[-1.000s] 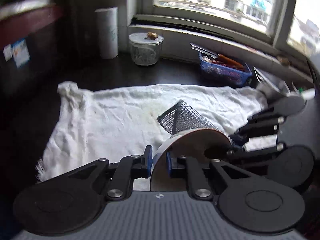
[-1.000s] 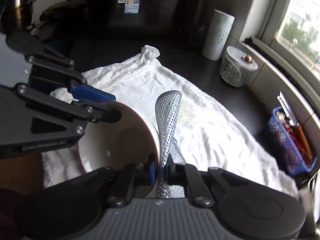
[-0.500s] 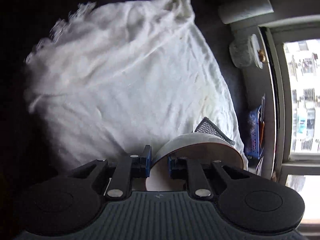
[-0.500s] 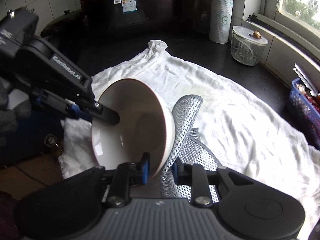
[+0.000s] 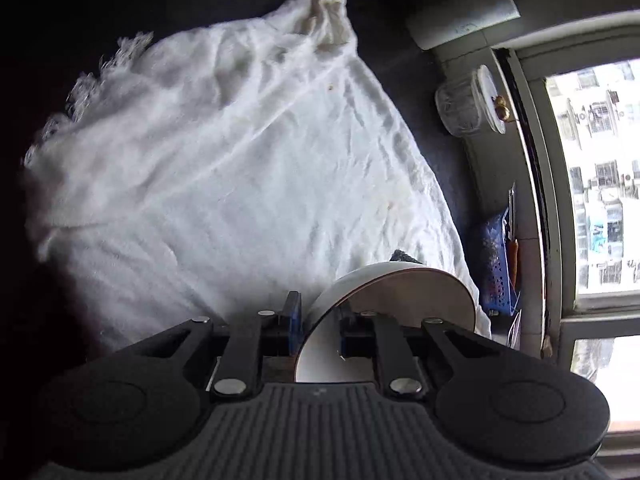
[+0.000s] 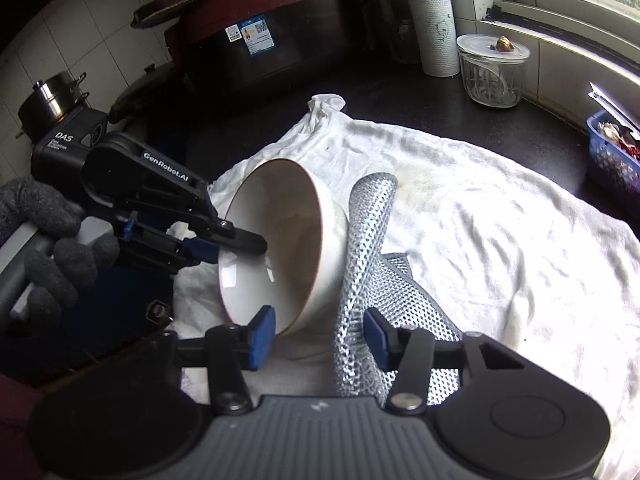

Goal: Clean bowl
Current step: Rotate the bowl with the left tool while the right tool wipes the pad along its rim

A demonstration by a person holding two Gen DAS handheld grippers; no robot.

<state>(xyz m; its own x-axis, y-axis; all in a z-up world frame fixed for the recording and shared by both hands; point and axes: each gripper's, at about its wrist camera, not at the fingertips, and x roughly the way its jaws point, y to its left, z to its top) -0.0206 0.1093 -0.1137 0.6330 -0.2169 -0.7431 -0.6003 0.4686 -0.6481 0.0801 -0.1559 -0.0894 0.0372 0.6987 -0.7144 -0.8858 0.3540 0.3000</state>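
A white bowl [image 6: 280, 240] with a brown rim is tipped on its side above the white cloth [image 6: 500, 248]. My left gripper [image 6: 256, 246] is shut on its rim, one finger inside; the left wrist view shows the bowl [image 5: 384, 300] clamped between the fingers of the left gripper [image 5: 320, 322]. My right gripper [image 6: 320, 338] is open. The silver mesh scouring cloth [image 6: 368, 264] stands between its pads, against the right one and against the bowl's outer wall.
Dark counter with a paper towel roll [image 6: 434, 28], a glass jar [image 6: 494, 70], a blue basket [image 6: 612, 156], a large dark red cooker [image 6: 260, 36] and a steel pot [image 6: 50, 104] at the back. A window runs along the right.
My right gripper has opened and let go of the mesh cloth, which now leans on the bowl. The left gripper has kept rolling the bowl further onto its side.
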